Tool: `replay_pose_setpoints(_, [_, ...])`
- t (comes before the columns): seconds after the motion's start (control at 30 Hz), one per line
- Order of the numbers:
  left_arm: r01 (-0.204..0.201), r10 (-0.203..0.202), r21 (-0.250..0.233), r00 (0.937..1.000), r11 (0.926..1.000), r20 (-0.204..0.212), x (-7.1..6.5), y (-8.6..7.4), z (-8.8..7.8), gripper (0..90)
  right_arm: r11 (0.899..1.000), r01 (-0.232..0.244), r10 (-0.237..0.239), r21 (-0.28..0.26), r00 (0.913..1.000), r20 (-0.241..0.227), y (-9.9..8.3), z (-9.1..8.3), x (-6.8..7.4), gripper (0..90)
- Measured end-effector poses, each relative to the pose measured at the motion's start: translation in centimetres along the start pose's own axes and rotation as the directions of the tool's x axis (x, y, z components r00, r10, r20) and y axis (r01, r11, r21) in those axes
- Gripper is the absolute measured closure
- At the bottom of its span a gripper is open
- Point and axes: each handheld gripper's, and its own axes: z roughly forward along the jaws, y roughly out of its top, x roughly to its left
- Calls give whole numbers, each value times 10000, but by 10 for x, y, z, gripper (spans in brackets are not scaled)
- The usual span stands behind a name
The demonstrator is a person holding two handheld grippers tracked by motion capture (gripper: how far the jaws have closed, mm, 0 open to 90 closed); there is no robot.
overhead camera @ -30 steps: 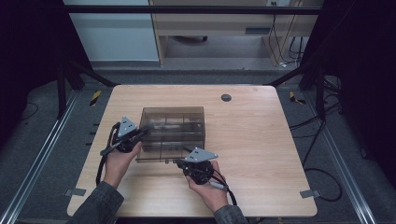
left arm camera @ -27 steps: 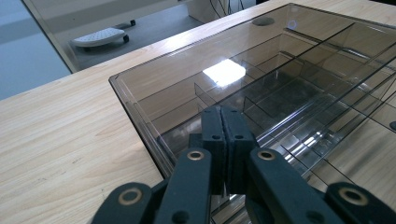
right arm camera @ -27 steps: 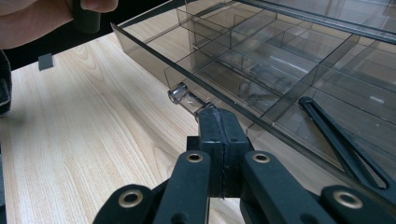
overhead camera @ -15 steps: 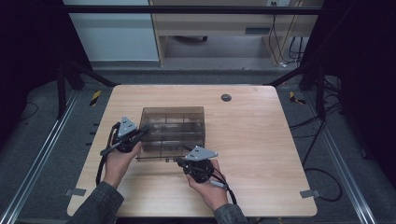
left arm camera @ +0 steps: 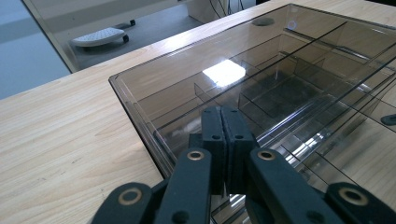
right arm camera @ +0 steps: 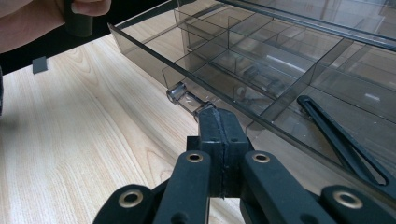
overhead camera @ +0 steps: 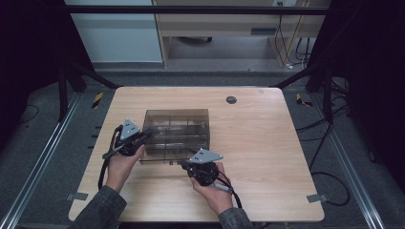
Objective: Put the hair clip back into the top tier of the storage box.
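Barely anything has shifted since a second ago: both hands keep still. At left, the left gripper (overhead camera: 143, 135), jaws pressed together, rests on the box (overhead camera: 176, 133) lid's corner mid-counter (overhead camera: 267, 157). At right, the right gripper (overhead camera: 183, 163), jaws closed, seems to pinch the drawer's clear handle (right arm camera: 187, 99). The drawer looks slightly out; pulling likely follows.

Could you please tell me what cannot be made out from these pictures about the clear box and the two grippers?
- Right gripper: its shut tips cover the end of the drawer handle, so the grip itself is hidden in the right gripper view.
- Left gripper: whether its shut tips press the clear box is hidden beneath them.
- Compartment contents: dark shapes, blurred by reflections and tinted plastic.
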Motion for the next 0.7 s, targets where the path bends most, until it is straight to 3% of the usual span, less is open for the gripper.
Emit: replay_pose_setpoints(0.7, [-37,37,51,10000,10000,-17,0,1,0,881,10000,-19,16,98,9995,309,10,9,-11,900])
